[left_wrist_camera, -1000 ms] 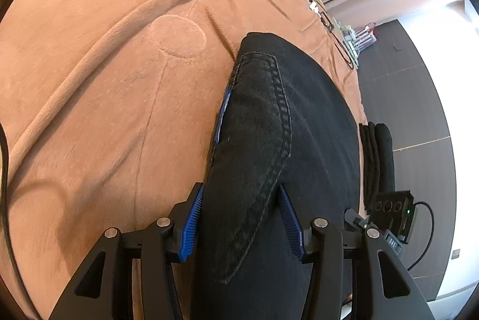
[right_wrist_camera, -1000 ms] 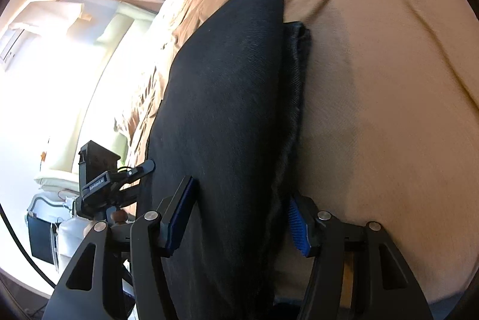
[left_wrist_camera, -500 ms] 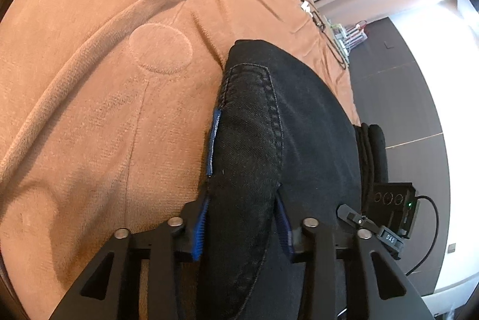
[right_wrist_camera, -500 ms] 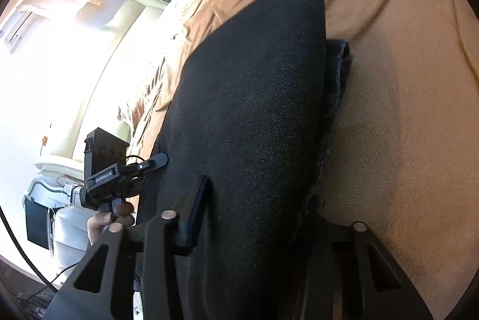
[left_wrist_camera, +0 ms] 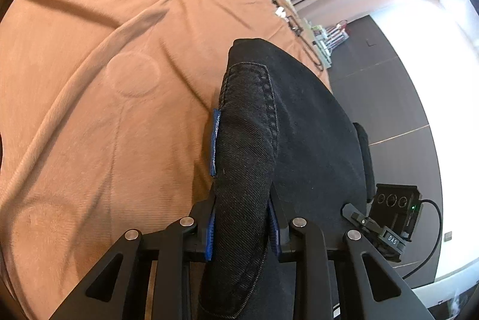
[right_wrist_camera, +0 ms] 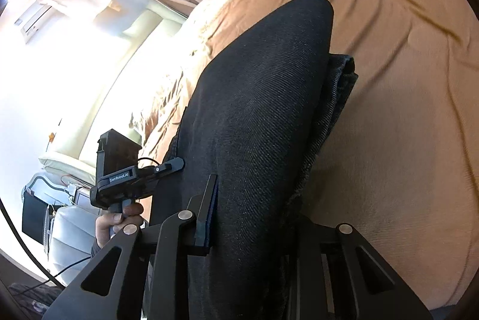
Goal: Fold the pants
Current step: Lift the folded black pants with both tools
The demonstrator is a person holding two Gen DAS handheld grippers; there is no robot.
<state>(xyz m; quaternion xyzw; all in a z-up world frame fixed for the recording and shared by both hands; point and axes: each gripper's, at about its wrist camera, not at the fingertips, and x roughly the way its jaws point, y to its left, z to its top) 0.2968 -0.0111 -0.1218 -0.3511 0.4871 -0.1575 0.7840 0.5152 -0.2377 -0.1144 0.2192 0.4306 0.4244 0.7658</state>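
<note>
Left to right: left tool (left_wrist_camera: 241,225) has its blue pads (left_wrist_camera: 209,233) squeezing in on the near edge of the pants (left_wrist_camera: 287,140), right by the stitched back pocket (left_wrist_camera: 248,122) w/ the little blue tag (left_wrist_camera: 214,146). Jaws are closing, denim bunched between them. Pants are black, already doubled over, lying on the bed over a tan blanket (left_wrist_camera: 104,140), near end coming up off it.

Right tool (right_wrist_camera: 254,218) is doing the same on the other side of that near edge, jaws closing w/ a thick wad of cloth in between. Only one of its pads (right_wrist_camera: 206,218) shows, other's buried behind fabric. You can see the person's hand (right_wrist_camera: 119,222) on the left tool's grip from that side.

Imo this is the pick-up for another fold. Next bit needs both ends lifted evenly and carried over toward the far end, keeping layers lined up so nothing slips out.

Count: 1 pants, 2 tools, 1 blanket, 1 pocket, 1 tag.
</note>
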